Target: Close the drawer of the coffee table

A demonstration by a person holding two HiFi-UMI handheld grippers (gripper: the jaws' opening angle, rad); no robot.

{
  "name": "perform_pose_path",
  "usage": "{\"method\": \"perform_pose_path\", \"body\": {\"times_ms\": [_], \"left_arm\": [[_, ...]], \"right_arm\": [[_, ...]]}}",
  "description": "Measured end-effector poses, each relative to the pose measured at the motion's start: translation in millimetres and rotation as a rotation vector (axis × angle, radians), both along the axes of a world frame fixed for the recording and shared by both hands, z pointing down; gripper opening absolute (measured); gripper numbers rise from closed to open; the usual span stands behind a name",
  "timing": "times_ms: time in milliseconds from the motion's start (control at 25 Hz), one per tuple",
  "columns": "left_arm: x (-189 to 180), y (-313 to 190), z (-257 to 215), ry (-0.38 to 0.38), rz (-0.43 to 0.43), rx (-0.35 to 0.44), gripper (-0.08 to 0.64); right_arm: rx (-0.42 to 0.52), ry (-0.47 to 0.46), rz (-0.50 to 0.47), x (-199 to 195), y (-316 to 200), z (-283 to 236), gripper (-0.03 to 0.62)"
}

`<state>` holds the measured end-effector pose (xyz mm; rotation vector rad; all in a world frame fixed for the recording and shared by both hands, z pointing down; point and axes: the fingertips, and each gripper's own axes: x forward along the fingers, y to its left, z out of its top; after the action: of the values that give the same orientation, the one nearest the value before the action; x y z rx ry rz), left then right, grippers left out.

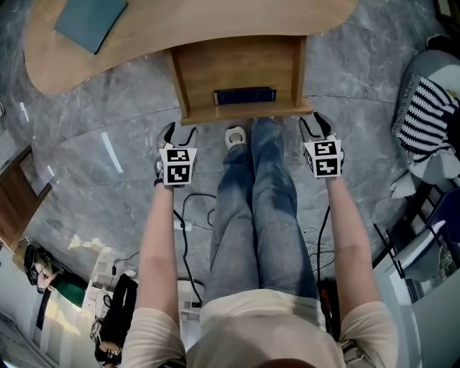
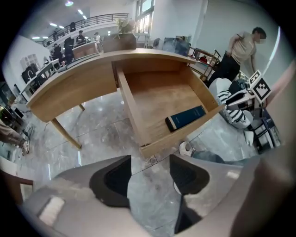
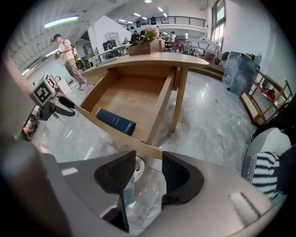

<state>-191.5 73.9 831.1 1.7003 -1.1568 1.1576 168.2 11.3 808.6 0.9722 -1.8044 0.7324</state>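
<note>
Standing open under the coffee table, the drawer holds one dark blue book. Left gripper and right gripper: released, empty.

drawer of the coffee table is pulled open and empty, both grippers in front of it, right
Not empty: the head view shows a dark blue book lying in the drawer near its front edge. The rest holds: the drawer is pulled open, with the left gripper and right gripper in front of it.
</note>
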Motion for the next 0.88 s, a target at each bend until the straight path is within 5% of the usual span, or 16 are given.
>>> {"method": "perform_pose_path", "body": {"times_ms": [880], "left_arm": [[14.0,-34.2,46.8,-0.063,0.094,0.068,0.253]], "right_arm": [[-0.034,0.034,-0.087,-3.2,-26.3,66.0,0.222]]}}
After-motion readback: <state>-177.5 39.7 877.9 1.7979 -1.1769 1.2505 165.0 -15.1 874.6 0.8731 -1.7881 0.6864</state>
